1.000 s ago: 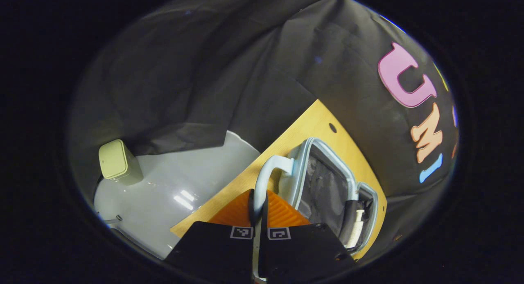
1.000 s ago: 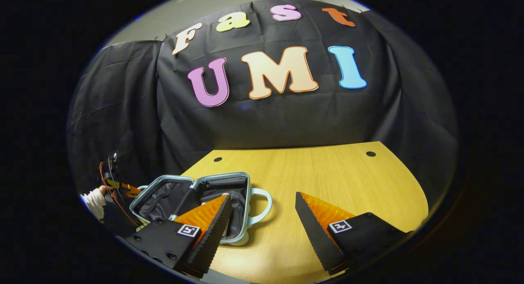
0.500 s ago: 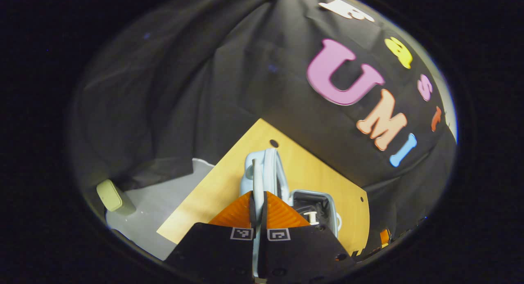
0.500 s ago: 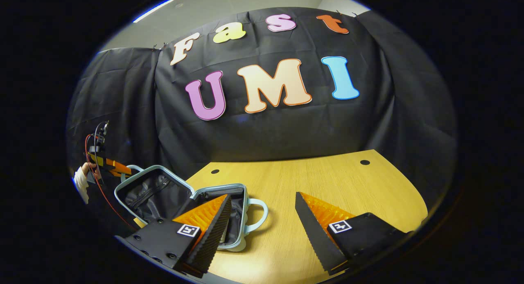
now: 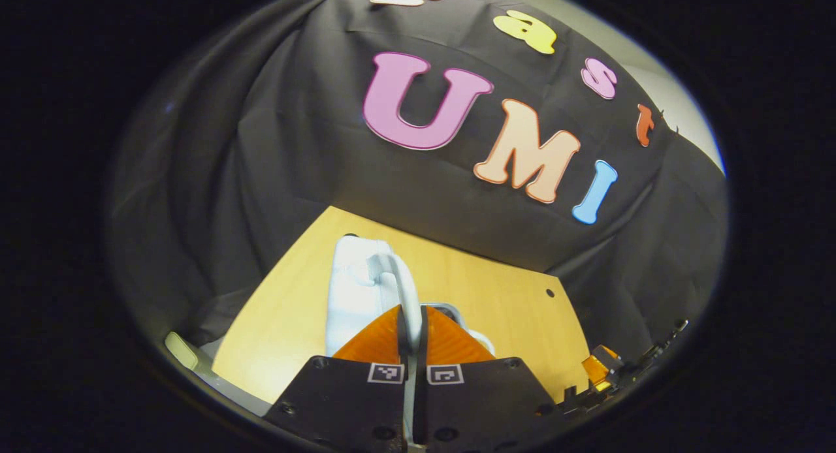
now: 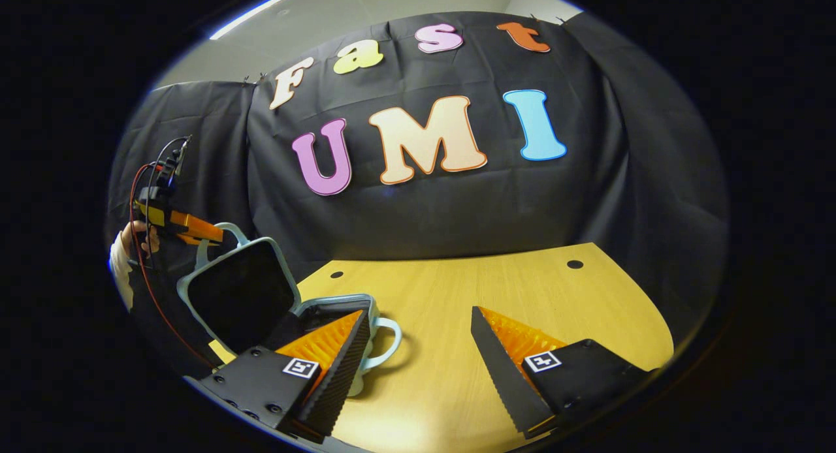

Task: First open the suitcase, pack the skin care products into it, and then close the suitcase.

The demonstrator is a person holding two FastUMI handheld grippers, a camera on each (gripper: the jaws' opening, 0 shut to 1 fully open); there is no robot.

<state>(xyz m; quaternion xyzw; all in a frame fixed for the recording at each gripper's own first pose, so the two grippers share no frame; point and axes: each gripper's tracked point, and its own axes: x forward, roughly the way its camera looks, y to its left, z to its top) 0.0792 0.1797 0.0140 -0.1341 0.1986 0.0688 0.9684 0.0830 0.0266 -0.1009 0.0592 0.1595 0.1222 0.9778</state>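
The small pale blue suitcase (image 6: 339, 309) lies on the wooden table (image 6: 522, 290) at the left. Its lid (image 6: 238, 296) is lifted steeply, dark lining facing the base. My left gripper (image 5: 411, 314) is shut on the lid's handle (image 5: 400, 283), with the lid's pale outer shell (image 5: 356, 290) just beyond the fingers. In the right gripper view, that left gripper (image 6: 202, 234), held by a hand (image 6: 134, 234), grips the handle at the lid's top. My right gripper (image 6: 418, 316) is open above the table beside the base, nothing between its fingers. The base's own handle (image 6: 386, 341) points toward it.
The table has small round holes near its far edge (image 6: 575, 264) (image 6: 336, 275). A pale green bin (image 5: 179, 348) stands on the floor left of the table. The right gripper (image 5: 604, 368) shows at the lower right of the left gripper view. Black cloth walls surround the table.
The left gripper has risen with the lid's handle, swinging the lid from lying flat open to steeply raised over the base. The right gripper has hardly moved.
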